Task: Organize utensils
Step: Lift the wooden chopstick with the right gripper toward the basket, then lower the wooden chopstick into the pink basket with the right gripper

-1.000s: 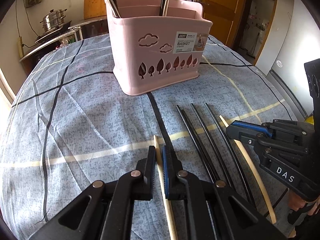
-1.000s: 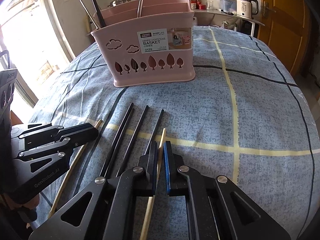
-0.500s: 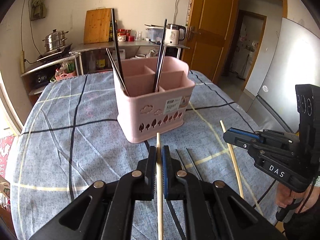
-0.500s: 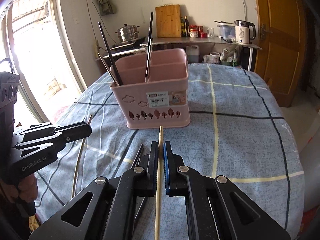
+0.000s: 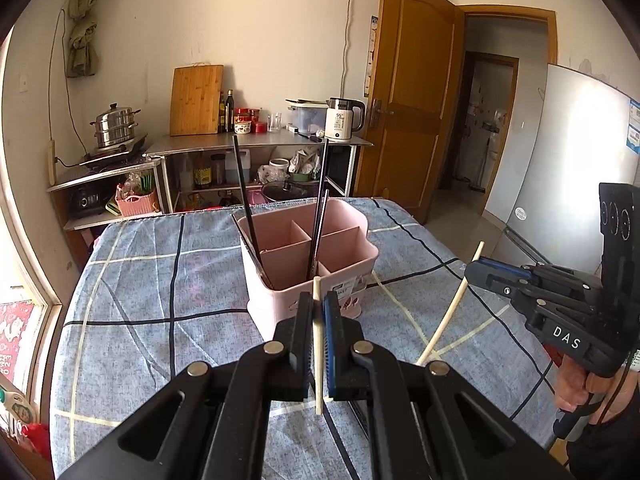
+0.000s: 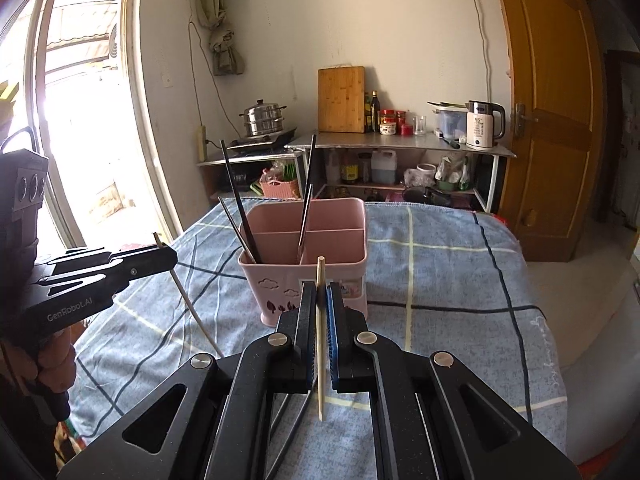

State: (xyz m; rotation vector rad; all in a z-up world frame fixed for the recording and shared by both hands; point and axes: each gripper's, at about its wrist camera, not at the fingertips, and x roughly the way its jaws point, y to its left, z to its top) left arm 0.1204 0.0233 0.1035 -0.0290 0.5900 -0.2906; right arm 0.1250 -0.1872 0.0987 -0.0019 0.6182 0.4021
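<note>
From the left wrist camera, the left gripper (image 5: 318, 312) has its fingers (image 5: 301, 332) closed tight on a pale wooden chopstick (image 5: 317, 344); the stick's lower end hangs clear above the checked blue cloth of the worktop (image 5: 132, 304), and its tip overlaps the near wall of the pink basket (image 5: 276, 276), which stands about mid-worktop, so the printed label is largely hidden. At the right edge, the right gripper (image 5: 474, 272) pinches a second wooden chopstick (image 5: 450, 312), its body cut off by the frame. Dark chopsticks (image 5: 244, 196) stand in the basket's compartments. From the right wrist camera, the right gripper (image 6: 319, 308) is likewise clamped on its chopstick (image 6: 320, 340); black chopsticks (image 6: 288, 432) on the cloth are mostly concealed beneath its arms. Behind are a metal shelf with a kettle (image 6: 482, 124), a cutting board (image 6: 341, 99), a steamer pot (image 6: 263, 120) and a wooden door (image 6: 554, 120).
</note>
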